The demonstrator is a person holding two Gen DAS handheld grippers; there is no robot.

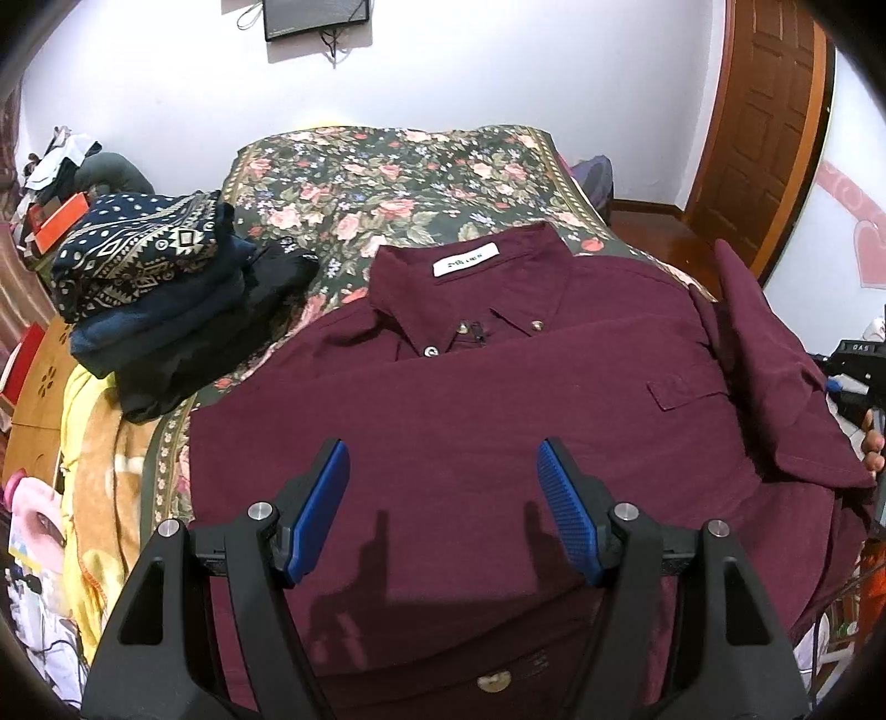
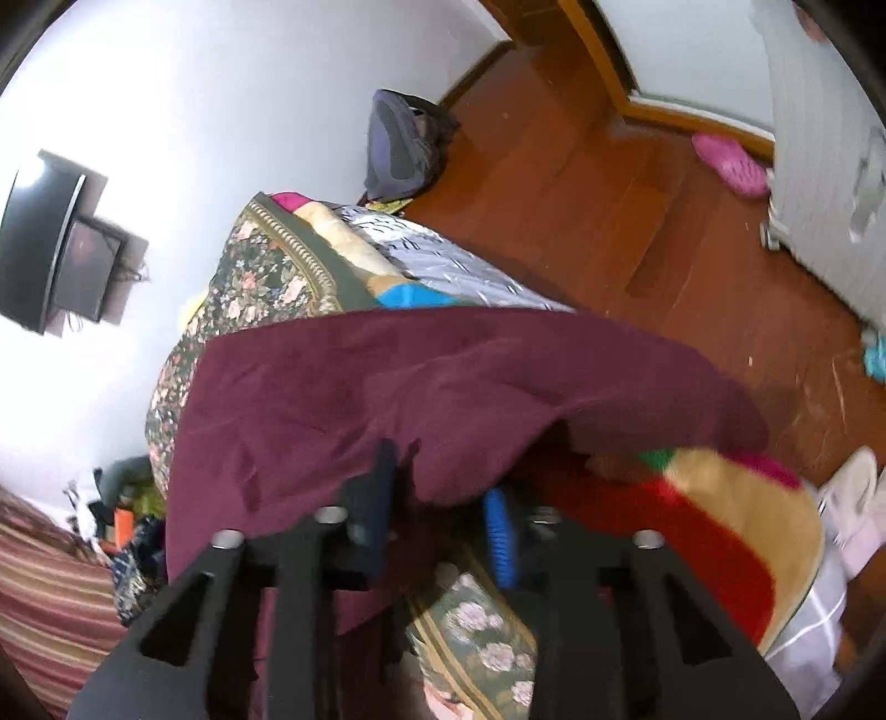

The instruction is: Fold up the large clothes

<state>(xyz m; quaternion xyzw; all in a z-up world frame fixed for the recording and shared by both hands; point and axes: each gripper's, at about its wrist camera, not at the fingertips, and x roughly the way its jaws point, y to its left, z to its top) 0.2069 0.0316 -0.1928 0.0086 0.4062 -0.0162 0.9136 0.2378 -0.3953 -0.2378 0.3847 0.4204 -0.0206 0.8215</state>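
1. My left gripper (image 1: 443,509) hangs open over the maroon shirt (image 1: 498,399); my right gripper (image 2: 443,515) pinches its sleeve edge.
2. The shirt lies front-up on the floral bedspread (image 1: 387,177), folding barely begun.
3. Folded clothes (image 1: 160,288) sit stacked beside it.

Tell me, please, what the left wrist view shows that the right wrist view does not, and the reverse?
Only the left wrist view shows the maroon shirt's collar with its white label, the chest pocket, the stack of folded clothes, and the open left claw above the shirt front.

Only the right wrist view shows the right claw at the shirt's edge, the pink slipper and the dark bag on the wooden floor.

Both show the maroon shirt, the floral bedspread and the wall screen.
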